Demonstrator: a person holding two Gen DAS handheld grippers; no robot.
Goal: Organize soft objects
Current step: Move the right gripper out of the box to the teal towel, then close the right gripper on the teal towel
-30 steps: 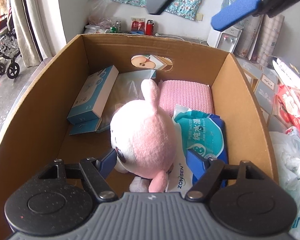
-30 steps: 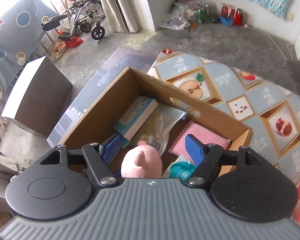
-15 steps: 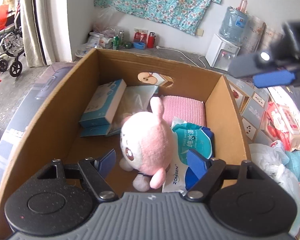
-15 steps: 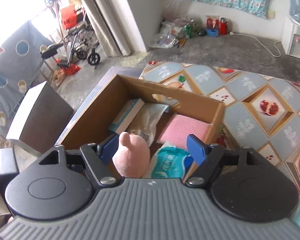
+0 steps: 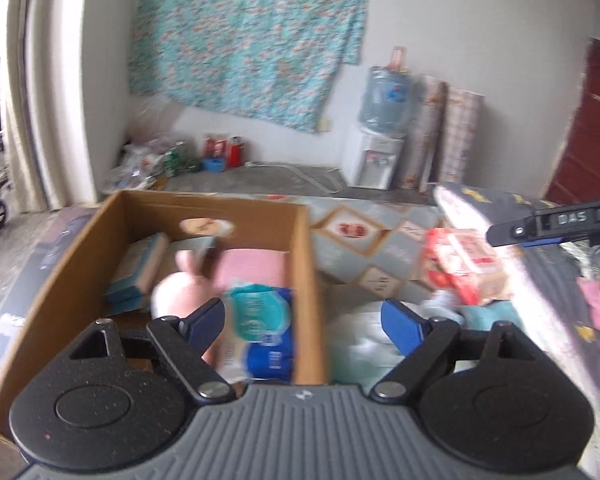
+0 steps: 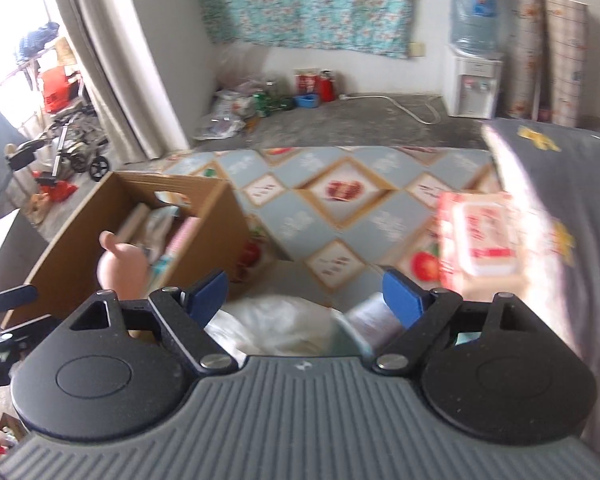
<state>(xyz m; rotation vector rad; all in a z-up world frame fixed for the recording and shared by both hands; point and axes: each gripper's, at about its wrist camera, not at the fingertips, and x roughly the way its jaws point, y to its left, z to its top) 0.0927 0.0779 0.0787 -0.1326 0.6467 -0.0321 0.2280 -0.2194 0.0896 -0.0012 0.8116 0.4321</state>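
A cardboard box (image 5: 300,248) stands on the floor at the left. Inside it lie a pink plush toy (image 5: 176,292), a folded pink towel (image 5: 248,268), a teal and blue wipes pack (image 5: 260,316) and tissue boxes (image 5: 136,272). My left gripper (image 5: 302,320) hangs above the box's right wall, its jaws opening with nothing between them. My right gripper (image 6: 304,292) hovers over a white plastic bag (image 6: 268,320) beside the box (image 6: 220,200); its jaws are also opening and hold nothing. A red and white wipes pack (image 6: 476,236) lies to its right. The plush toy (image 6: 120,264) shows at the left.
A fruit-patterned mat (image 6: 340,208) covers the floor right of the box. A dark bedcover (image 6: 572,200) rises at the right. A water dispenser (image 6: 472,84), rolled mats and bottles stand along the far wall. A wheeled frame (image 6: 76,152) sits at the left.
Both grippers have swung right and away from the box's inside. The left one rose, leaving the plush toy lying in the box. Both pairs of jaws stand wider apart.
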